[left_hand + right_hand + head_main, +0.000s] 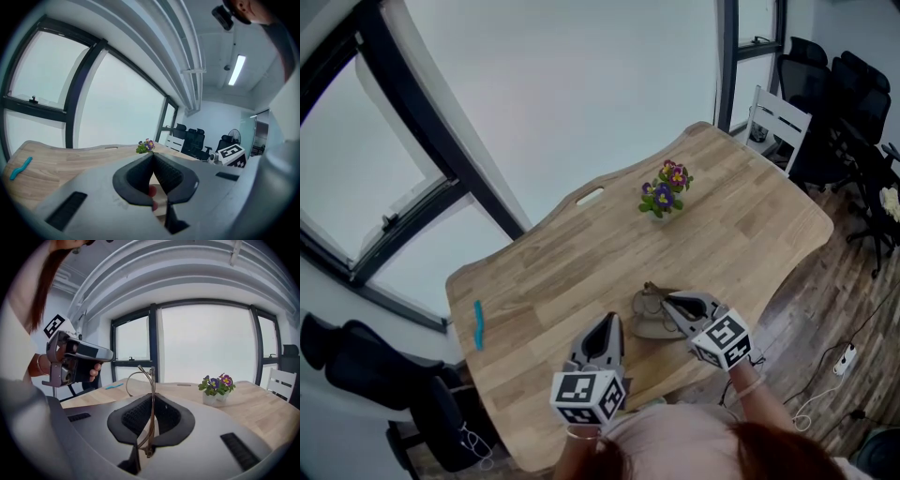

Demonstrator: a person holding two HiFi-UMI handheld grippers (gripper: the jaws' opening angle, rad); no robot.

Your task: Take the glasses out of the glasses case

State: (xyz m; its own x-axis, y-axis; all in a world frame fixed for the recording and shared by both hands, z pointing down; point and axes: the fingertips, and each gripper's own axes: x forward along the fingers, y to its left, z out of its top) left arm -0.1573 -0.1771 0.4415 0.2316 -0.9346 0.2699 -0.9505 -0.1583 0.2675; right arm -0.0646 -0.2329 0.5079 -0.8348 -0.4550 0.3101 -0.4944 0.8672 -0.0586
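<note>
Nearest: left gripper [609, 323], jaws pressed together on nothing, held over near edge of table [581, 253]. Just beside it, right gripper [671, 305], clamped on glasses [151, 380] and poised over tan case [649, 323]. Shown by head view alone: case, lying on table under right gripper. Shown by right gripper view alone: glasses, thin-framed, edge-on between jaws, long axis running out along them, one temple curling left beyond tips.

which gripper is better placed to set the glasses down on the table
Right. The right gripper has its jaws shut on the glasses, so it could probably just lower them to the table. The left gripper is shut on nothing, beside the case.
</note>
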